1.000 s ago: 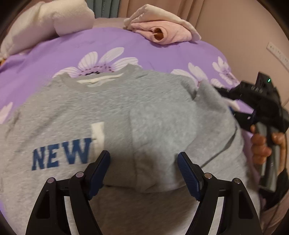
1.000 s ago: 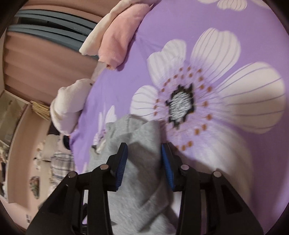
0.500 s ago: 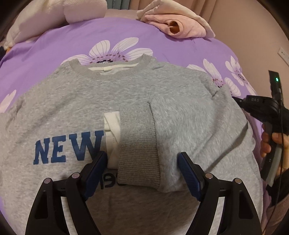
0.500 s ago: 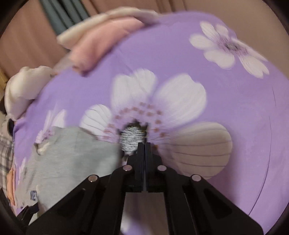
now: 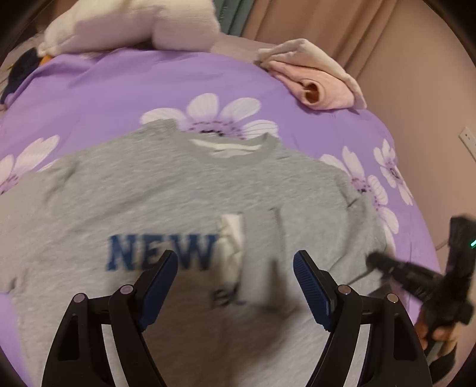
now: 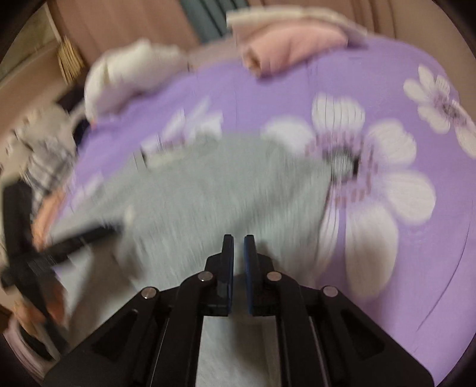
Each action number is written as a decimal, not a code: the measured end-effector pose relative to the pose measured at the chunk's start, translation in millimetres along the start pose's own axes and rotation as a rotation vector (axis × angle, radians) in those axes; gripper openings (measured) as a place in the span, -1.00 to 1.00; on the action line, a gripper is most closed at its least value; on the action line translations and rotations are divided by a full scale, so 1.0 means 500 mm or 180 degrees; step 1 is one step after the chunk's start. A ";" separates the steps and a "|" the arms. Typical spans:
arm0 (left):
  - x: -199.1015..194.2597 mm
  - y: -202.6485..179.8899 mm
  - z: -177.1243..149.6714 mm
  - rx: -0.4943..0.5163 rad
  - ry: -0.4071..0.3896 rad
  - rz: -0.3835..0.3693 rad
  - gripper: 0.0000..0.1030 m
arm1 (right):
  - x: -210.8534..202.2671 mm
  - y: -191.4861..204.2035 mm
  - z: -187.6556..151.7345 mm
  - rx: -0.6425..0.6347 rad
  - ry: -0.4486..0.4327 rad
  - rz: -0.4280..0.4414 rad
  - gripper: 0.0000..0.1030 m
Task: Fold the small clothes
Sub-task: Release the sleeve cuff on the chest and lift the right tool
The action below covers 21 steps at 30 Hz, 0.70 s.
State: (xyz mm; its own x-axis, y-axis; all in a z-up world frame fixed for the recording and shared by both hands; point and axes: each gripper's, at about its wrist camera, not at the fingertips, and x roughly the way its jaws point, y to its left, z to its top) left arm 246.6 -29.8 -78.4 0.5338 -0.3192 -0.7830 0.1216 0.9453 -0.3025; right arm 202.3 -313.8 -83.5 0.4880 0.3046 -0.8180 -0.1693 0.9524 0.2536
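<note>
Your left tongs (image 5: 235, 268) stand wide open w/ nothing between the pads, hanging over the grey sweatshirt (image 5: 166, 190). Just ahead of the tips: the blue "NEW" print (image 5: 162, 251) off the left pad, and the right sleeve (image 5: 260, 256) folded in across the chest, cuff nearest you, between the pads' lines. The sweatshirt lies front-up on the purple flowered sheet (image 5: 125, 89), collar (image 5: 226, 146) at its far end. Off to the right of the left tongs, your right tongs (image 6: 238, 247) sit beside the sweatshirt's right edge, a hand (image 5: 437, 330) on the grip. They're all but shut, only a thin gap showing, nothing in them; grey cloth lies under and ahead of the tips, blurred. Far right beyond the collar: pink clothes (image 5: 315, 80). Far left: a white bundle (image 5: 131, 23).
</note>
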 end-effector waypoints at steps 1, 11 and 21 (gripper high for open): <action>-0.005 0.007 -0.005 -0.0002 0.0014 0.0007 0.54 | 0.010 -0.002 -0.014 -0.0075 0.0085 -0.0093 -0.87; -0.100 0.077 -0.095 -0.0173 0.0008 -0.0093 0.55 | -0.034 0.143 0.031 -0.0374 -0.0116 0.0174 0.01; -0.159 0.140 -0.123 -0.0266 -0.0097 -0.0112 0.55 | 0.179 0.285 0.117 -0.0235 0.0379 -0.0610 0.03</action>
State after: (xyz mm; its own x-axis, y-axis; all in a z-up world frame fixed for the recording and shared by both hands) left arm 161.2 57.6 -71.0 0.5558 -0.3487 -0.7546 0.0711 0.9244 -0.3747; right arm 271.9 -149.9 -90.5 0.4135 0.1102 -0.9038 -0.1475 0.9876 0.0529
